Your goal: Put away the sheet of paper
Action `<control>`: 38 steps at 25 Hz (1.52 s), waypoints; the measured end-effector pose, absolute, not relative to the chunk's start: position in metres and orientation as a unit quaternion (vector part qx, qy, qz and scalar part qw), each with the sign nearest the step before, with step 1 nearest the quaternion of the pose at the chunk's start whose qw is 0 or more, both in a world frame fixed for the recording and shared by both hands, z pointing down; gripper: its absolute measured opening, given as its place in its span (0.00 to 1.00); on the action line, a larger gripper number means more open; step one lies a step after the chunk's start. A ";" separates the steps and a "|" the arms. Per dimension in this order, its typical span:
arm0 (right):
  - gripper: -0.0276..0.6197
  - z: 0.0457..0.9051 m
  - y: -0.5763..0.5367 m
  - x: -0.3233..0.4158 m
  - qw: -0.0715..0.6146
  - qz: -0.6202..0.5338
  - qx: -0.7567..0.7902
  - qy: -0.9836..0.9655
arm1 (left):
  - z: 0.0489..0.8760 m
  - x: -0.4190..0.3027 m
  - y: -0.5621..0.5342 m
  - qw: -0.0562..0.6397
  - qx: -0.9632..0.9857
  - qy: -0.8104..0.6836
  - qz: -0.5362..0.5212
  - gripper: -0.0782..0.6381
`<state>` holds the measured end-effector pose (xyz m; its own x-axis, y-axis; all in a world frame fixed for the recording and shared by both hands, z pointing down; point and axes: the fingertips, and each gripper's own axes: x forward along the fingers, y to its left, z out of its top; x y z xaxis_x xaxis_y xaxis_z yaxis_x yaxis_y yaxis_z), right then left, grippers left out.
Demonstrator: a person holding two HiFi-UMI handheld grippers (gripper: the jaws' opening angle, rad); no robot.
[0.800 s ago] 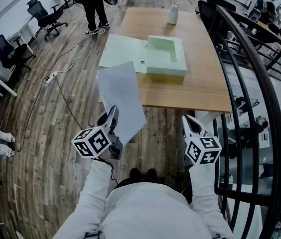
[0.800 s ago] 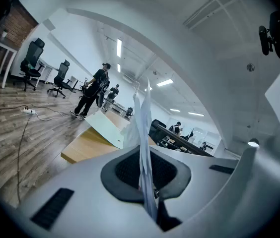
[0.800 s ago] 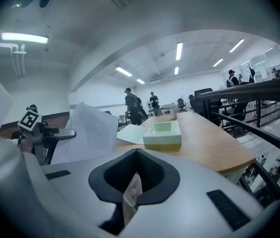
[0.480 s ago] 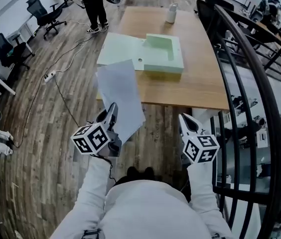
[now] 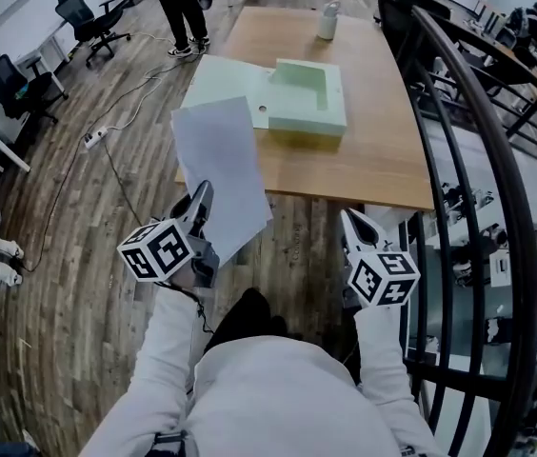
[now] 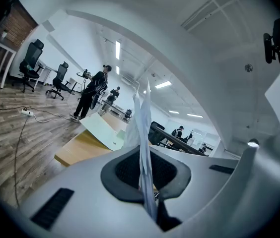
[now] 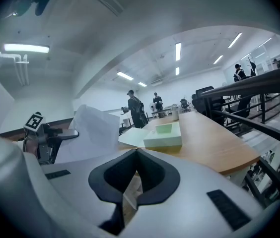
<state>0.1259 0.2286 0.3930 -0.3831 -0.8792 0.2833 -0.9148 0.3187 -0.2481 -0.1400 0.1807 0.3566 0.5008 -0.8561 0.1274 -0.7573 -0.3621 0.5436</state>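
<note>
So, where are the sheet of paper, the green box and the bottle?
sheet of paper (image 5: pixel 219 165), head view, middle of the sheet.
green box (image 5: pixel 307 122), head view, near wall.
bottle (image 5: pixel 328 22), head view, its body.

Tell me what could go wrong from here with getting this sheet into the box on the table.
The left gripper pinches the sheet of paper by one edge only, so it may flop or crease. The open green box lies further off on the table; the sheet's loose far edge could catch on its rim.
</note>
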 end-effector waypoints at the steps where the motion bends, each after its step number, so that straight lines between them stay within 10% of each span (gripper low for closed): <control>1: 0.09 0.394 0.225 0.127 0.046 0.187 0.554 -0.810 | 0.354 -0.140 0.177 0.275 0.821 -0.492 -0.086 0.13; 38: 0.08 0.414 -0.092 0.114 0.095 0.195 0.592 -0.776 | 0.336 -0.144 -0.190 0.272 0.860 -0.422 -0.087 0.13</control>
